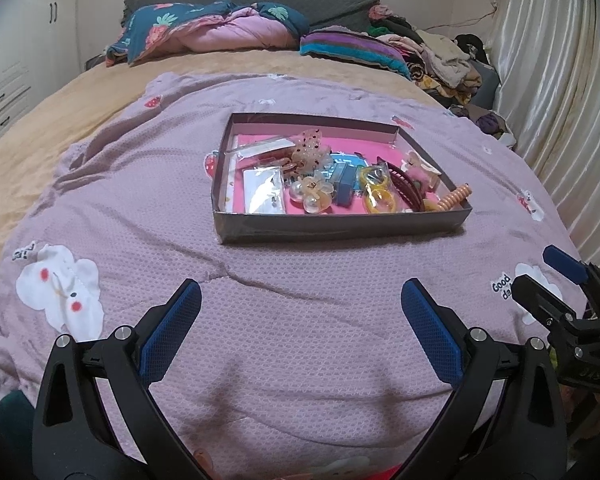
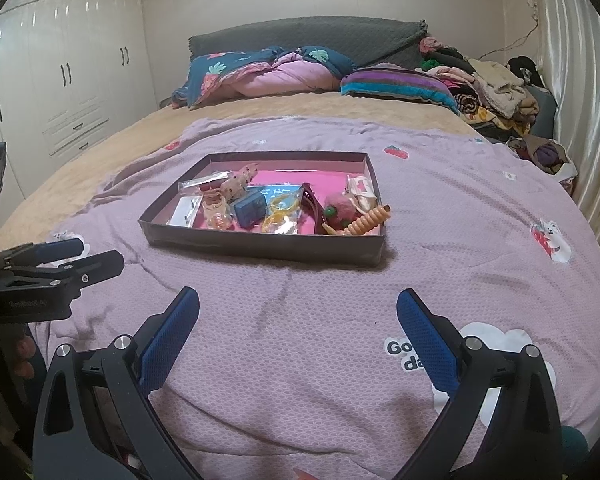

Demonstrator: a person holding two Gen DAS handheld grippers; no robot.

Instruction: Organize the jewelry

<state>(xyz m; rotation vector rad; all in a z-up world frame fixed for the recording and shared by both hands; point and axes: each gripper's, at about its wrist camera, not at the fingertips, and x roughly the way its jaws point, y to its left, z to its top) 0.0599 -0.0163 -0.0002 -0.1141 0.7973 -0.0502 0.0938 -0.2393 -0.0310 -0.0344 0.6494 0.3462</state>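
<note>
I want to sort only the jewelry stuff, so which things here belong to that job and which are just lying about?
For the job: shallow box, flower hair clip, yellow hair ties, orange spiral tie, small blue box.

Lying about: folded quilt, striped pillow, clothes pile.

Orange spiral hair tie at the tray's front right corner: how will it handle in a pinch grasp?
The orange spiral hair tie looks like coiled plastic, so probably springy and light. Smooth coils may slip. It leans on the tray rim, so it may slide off.

Jewelry-filled box (image 1: pixel 340 228) on lilac blanket (image 1: pixel 140 208)
</note>
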